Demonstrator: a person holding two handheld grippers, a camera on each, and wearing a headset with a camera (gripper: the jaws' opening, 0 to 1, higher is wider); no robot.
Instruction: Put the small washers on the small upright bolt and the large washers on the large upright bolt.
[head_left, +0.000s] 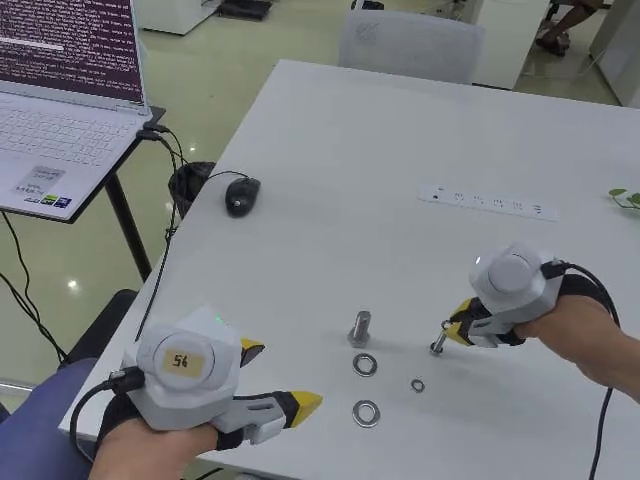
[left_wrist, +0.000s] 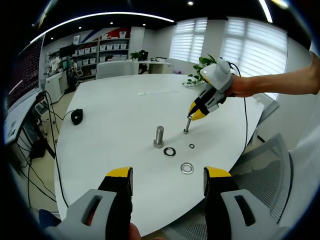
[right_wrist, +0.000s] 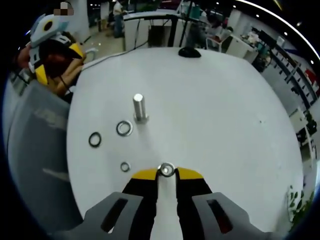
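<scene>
2 yellow-tipped jaws of the right gripper (right_wrist: 166, 176) are pressed nearly together on a tiny ring, seemingly a small washer (right_wrist: 166, 169). They hold it right at the top of the small upright bolt (head_left: 438, 346); whether the hole is already over the thread I cannot tell. To finish this step well, hold the washer level, centre its hole on the bolt tip, lower it a little, then part the jaws gently so the bolt is not tipped. Near the bolt on the white table (head_left: 330, 180) lies a second small washer (head_left: 417, 385). Further out stands the large upright bolt (head_left: 360, 328), with 1 large washer (head_left: 365, 364) just beside its base and a nearer large washer (head_left: 366, 412) beyond that. The left gripper (left_wrist: 168, 175) hovers by the table edge, jaws spread, holding nothing.
</scene>
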